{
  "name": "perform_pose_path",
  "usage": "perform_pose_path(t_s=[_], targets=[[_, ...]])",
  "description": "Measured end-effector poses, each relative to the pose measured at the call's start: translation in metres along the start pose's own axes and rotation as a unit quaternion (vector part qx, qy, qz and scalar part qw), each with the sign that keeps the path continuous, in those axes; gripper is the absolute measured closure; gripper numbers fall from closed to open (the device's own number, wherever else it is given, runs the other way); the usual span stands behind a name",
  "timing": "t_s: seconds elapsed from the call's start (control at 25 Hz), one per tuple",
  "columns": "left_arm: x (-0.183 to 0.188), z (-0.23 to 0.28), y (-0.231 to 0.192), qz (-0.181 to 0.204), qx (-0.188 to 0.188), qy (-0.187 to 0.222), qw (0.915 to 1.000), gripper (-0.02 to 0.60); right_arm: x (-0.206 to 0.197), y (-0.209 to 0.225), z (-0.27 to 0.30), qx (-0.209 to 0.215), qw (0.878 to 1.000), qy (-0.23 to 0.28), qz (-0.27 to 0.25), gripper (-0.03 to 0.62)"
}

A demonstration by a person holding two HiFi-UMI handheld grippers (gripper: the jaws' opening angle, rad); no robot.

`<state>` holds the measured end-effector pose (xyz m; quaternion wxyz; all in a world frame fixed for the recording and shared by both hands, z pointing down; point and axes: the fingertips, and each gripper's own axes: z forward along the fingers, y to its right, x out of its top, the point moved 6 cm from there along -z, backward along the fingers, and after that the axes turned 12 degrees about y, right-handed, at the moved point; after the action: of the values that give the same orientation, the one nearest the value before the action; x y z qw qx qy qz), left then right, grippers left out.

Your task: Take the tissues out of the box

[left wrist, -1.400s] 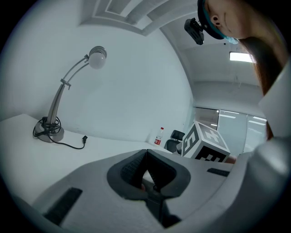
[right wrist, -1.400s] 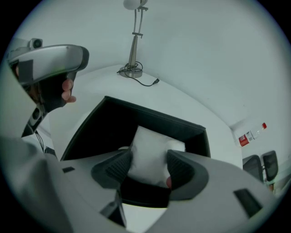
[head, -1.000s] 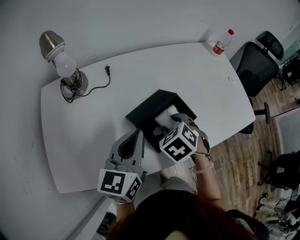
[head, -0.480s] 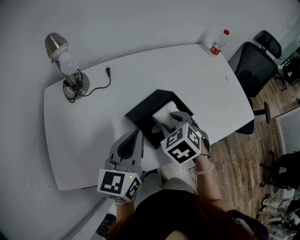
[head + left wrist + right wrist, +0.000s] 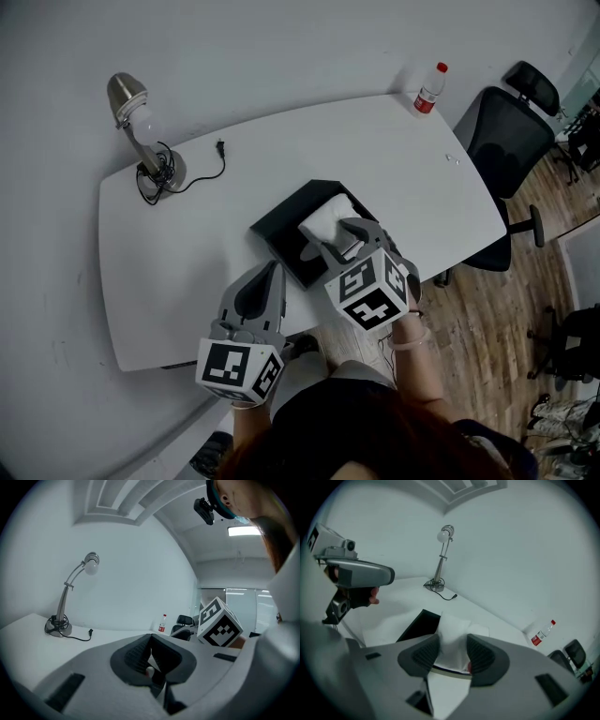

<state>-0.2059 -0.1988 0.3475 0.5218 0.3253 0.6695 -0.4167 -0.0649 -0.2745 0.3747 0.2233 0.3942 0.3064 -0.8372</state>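
Pulling step — right gripper (image 5: 452, 657) clamped on a white tissue (image 5: 451, 629) standing out of the black tissue box (image 5: 281, 225), left gripper (image 5: 150, 654) closed, empty — next, draw it upward until clear.

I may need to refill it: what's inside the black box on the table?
A white tissue stands up out of the black box, pinched between the right gripper's jaws. Whether more lie beneath is hidden by that sheet and the gripper.

Head view: steeply down over the whole surface (image 5: 187, 272). Gripper views: close behind left tool (image 5: 270, 277) and right tool (image 5: 339, 240), facing across it. All share lamp (image 5: 141, 120), bottle (image 5: 428, 89).
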Motion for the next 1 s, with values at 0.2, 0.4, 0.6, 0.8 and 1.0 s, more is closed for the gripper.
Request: perform_pose_path(t_s=[0.2,0.4,0.6,0.8,1.0], targets=[[0.006,-0.010,0.013,0.009,0.002,0.007,0.9999,0.560,0.010,-0.001,-0.020,-0.008,0.999,0.046,0.001,0.396],[0.011,-0.021,0.029,0.020,0.002,0.014,0.9997,0.560,0.014,-0.003,-0.040,-0.022,0.997,0.072,-0.001,0.396],[0.015,-0.033,0.045,0.030,0.001,0.020,0.9994,0.560,0.015,-0.006,-0.063,-0.033,0.995,0.097,0.000,0.396],[0.015,-0.045,0.066,0.039,0.002,0.024,0.9990,0.560,0.015,-0.011,-0.090,-0.039,0.991,0.124,-0.002,0.396],[0.018,-0.058,0.087,0.049,0.006,0.030,0.9983,0.560,0.015,-0.015,-0.119,-0.041,0.987,0.154,-0.001,0.398]])
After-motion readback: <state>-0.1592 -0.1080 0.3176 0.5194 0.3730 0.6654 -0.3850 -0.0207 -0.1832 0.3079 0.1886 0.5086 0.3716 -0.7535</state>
